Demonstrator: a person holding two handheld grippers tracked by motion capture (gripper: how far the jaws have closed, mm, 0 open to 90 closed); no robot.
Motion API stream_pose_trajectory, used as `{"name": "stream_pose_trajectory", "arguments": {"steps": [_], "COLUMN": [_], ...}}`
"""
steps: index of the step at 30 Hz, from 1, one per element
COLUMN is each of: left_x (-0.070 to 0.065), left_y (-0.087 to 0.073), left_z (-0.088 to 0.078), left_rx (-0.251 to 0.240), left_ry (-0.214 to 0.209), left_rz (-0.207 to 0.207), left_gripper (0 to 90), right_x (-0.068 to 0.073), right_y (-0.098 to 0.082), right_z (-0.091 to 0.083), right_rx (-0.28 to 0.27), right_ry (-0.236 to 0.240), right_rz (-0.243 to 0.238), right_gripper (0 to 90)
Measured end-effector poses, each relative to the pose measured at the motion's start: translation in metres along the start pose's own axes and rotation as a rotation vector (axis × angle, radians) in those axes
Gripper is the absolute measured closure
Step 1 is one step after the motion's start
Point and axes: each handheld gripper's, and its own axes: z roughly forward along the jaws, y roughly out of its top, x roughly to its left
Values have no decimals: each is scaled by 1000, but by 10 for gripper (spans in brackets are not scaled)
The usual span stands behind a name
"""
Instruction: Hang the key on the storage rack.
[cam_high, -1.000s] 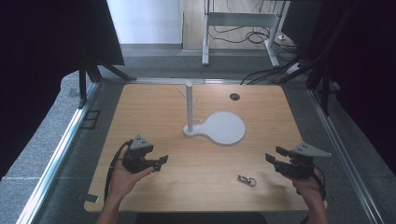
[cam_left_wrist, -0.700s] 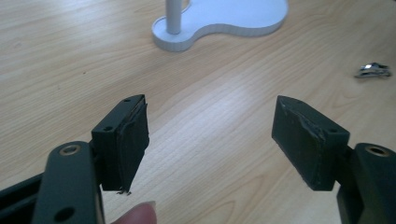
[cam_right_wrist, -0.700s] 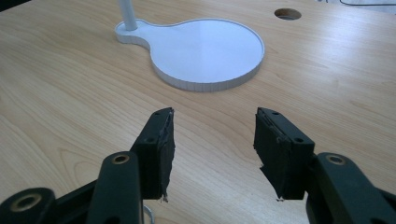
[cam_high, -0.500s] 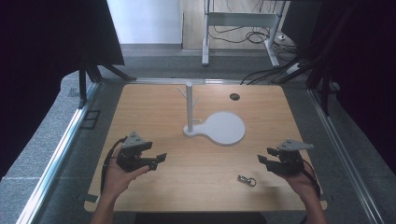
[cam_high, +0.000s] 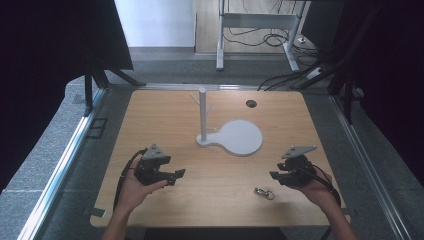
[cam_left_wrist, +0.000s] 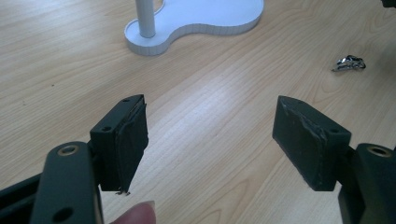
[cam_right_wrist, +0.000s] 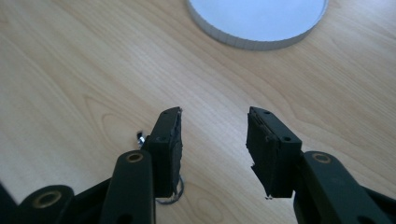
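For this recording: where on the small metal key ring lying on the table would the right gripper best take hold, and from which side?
The key ring lies flat on the table, near the right gripper. Probably best to come straight down from above and pinch across the round ring end, since it lies too low for a sideways grip. The right gripper's jaws, just closing, hold nothing yet.

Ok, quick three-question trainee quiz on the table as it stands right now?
1. True or false: the right gripper is clamped on the metal key ring.
2. What does the white stand consist of? A) a post on a flat base B) a bowl C) a box
3. Which gripper is nearer the key ring?

Key:
1. False: its jaws have just been closing, nothing between them, and the ring lies on the table.
2. A.
3. The right one; the left gripper is open, farther off.
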Motion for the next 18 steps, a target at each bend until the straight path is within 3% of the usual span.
{"name": "stream_pose_trajectory", "arguments": {"steps": [8,18], "left_x": [3,5], "left_y": [-5,-7], "left_z": [0,4], "left_rx": [6,26], "left_ry": [10,3], "left_rz": [-14,-7], "left_gripper": [272,272], "right_x": [4,17], "right_y": [3,11], "right_z": [5,24], "right_rx": [65,214], "right_ry": [52,96], "right_rz": [-43,-103], "right_gripper": [605,683]}}
